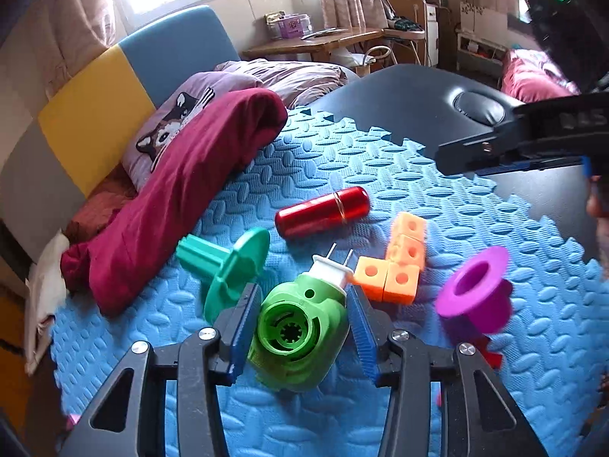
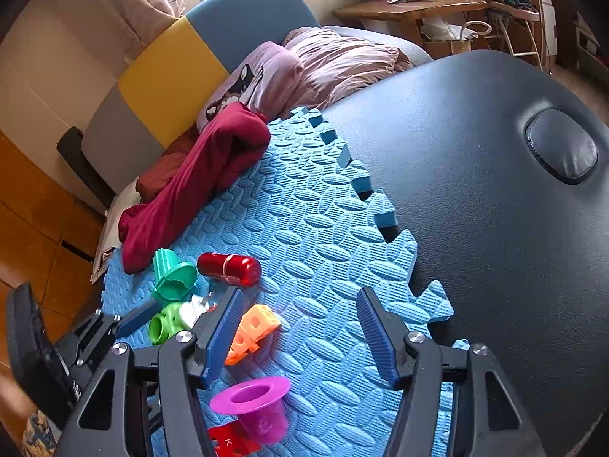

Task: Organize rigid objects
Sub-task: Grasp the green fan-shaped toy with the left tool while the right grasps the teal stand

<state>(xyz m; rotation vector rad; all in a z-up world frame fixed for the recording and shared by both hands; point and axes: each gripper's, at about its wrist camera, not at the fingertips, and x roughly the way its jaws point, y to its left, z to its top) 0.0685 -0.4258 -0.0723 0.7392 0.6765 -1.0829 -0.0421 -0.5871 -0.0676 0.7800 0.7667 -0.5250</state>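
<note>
My left gripper [image 1: 302, 306] is closed around a green plug-shaped piece [image 1: 300, 327] with a white pronged end, on the blue foam mat [image 1: 323, 160]. Around it lie a teal flanged peg [image 1: 228, 266], a red metal capsule [image 1: 323, 211], an orange block cluster [image 1: 399, 266] and a purple flanged cup [image 1: 475, 293]. My right gripper [image 2: 300, 323] is open and empty above the mat, with the orange blocks [image 2: 253, 329], purple cup [image 2: 255, 403] and a red piece [image 2: 228, 441] between and below its fingers. The green piece [image 2: 167, 323], teal peg [image 2: 171, 274] and capsule [image 2: 228, 268] lie to its left.
A maroon cloth [image 1: 182, 190] lies over the mat's left edge beside a bed with a pillow [image 1: 179, 122]. The mat lies on a dark padded table [image 2: 495, 190] that extends to the right. A wooden desk [image 1: 323, 42] stands far behind.
</note>
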